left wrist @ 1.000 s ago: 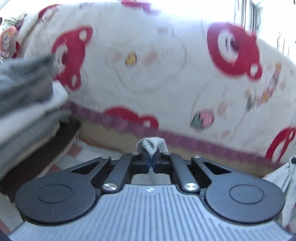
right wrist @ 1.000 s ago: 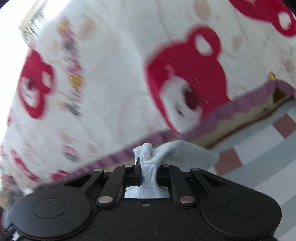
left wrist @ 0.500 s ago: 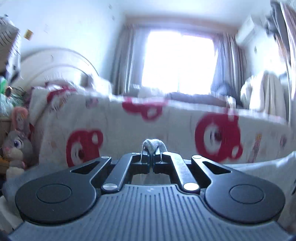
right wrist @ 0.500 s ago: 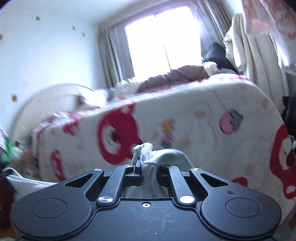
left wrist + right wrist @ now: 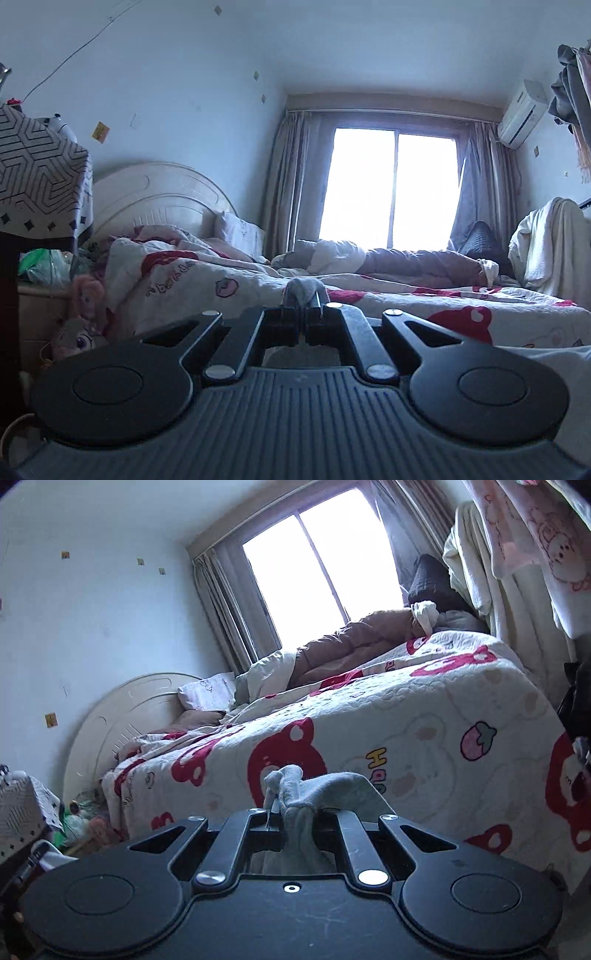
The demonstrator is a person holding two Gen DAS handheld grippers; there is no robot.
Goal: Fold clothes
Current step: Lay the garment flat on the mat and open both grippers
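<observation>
My left tongs (image 5: pixel 303 314) and right tongs (image 5: pixel 291 812) each pinch the grey garment (image 5: pixel 325 786), lifting it clear beside the bed (image 5: pixel 424 709) so it hangs straight.

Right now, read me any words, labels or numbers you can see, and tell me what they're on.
"Ha": yellow letters on the bedspread, right wrist view; the second letter is uncertain and the rest is hidden behind the grey cloth in the right tongs.
Dark script on the bedspread near the pillows, left wrist view: too blurred to read.
Nothing else is legible.
</observation>
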